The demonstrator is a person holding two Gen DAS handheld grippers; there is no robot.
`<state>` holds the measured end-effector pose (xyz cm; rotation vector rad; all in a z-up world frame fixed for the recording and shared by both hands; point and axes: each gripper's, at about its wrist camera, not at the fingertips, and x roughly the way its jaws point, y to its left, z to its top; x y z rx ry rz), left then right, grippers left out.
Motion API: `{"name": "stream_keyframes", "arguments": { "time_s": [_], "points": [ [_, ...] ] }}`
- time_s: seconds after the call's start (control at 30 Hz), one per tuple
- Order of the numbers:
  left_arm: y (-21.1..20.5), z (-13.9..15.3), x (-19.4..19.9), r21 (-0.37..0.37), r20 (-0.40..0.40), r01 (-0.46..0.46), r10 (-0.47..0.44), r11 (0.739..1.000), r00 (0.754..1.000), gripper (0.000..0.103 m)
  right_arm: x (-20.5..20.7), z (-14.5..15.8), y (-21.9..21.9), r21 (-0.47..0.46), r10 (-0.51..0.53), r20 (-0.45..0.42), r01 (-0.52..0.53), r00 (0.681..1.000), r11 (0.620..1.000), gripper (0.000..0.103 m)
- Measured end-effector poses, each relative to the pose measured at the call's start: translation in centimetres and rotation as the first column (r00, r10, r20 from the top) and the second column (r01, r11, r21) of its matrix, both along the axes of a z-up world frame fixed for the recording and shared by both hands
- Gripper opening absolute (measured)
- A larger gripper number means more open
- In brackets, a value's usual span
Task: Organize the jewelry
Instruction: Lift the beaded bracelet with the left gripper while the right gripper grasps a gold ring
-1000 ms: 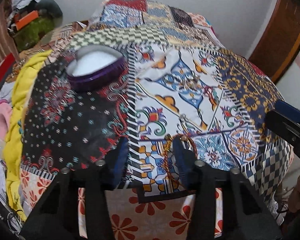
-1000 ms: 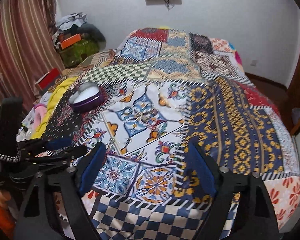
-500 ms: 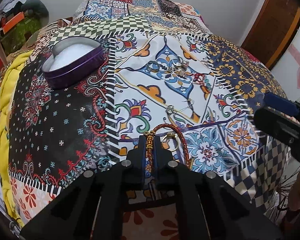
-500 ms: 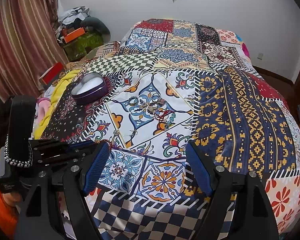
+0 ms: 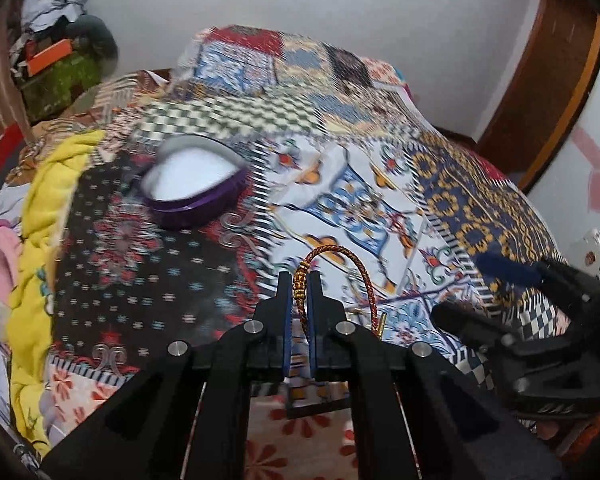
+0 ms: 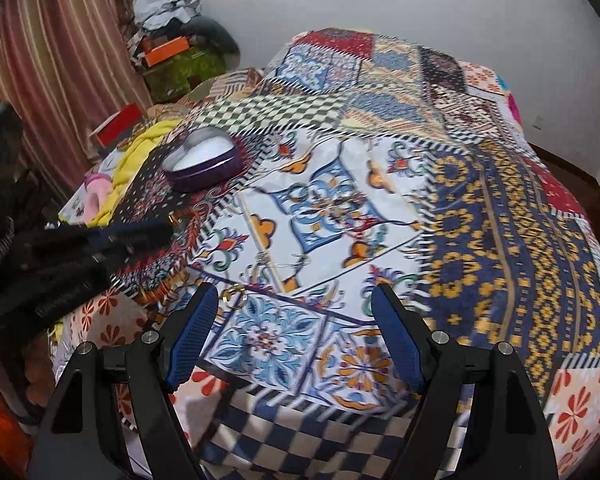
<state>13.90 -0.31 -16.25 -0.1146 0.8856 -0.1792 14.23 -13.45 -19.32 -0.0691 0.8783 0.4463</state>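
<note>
The bed [image 6: 480, 208], under its patchwork quilt, carries the purple heart-shaped box [image 5: 196, 188] at the far left and loose jewelry [image 6: 332, 208] on the middle white patch. Half a second ago the red-and-gold braided bracelet [image 5: 356, 276] lay on the quilt; now it hangs lifted, pinched at its gold beads in the left tool [image 5: 300, 292], so carrying it to the box looks next. The left tool points forward toward the box, while the right tool [image 6: 296, 312] hovers wide and empty, low over the near edge.
</note>
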Motion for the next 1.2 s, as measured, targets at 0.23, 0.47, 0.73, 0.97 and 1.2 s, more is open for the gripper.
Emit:
{"name": "stream_keyframes", "arguments": {
  "time_s": [0.23, 0.47, 0.73, 0.97, 1.2],
  "points": [
    [3.1, -0.2, -1.0, -0.017, 0.008, -0.067, 0.067, 0.998, 0.998, 0.005, 1.0, -2.7, 3.2, -0.020, 0.070, -0.100, -0.073, 0.993, 0.997, 0.053],
    [4.7, -1.3, -1.6, -0.030, -0.006, -0.098, 0.098, 0.995, 0.995, 0.005, 1.8, -4.3, 4.7, -0.070, 0.085, -0.129, -0.095, 0.988, 0.993, 0.043],
    [4.7, -1.3, -1.7, -0.033, 0.002, -0.100, 0.100, 0.994, 0.995, 0.005, 1.9, -4.5, 5.0, -0.094, 0.077, -0.115, -0.089, 0.990, 0.992, 0.017],
    [4.9, -0.1, -2.2, -0.032, 0.031, -0.109, 0.110, 0.993, 0.993, 0.005, 2.0, -3.8, 4.6, -0.071, 0.062, -0.116, -0.071, 0.991, 0.995, 0.016],
    [5.6, 1.8, -2.1, -0.025, 0.091, -0.138, 0.140, 0.990, 0.986, 0.005, 2.0, -0.8, 4.1, -0.044, 0.038, -0.029, -0.039, 0.999, 0.998, 0.017]
  ]
}}
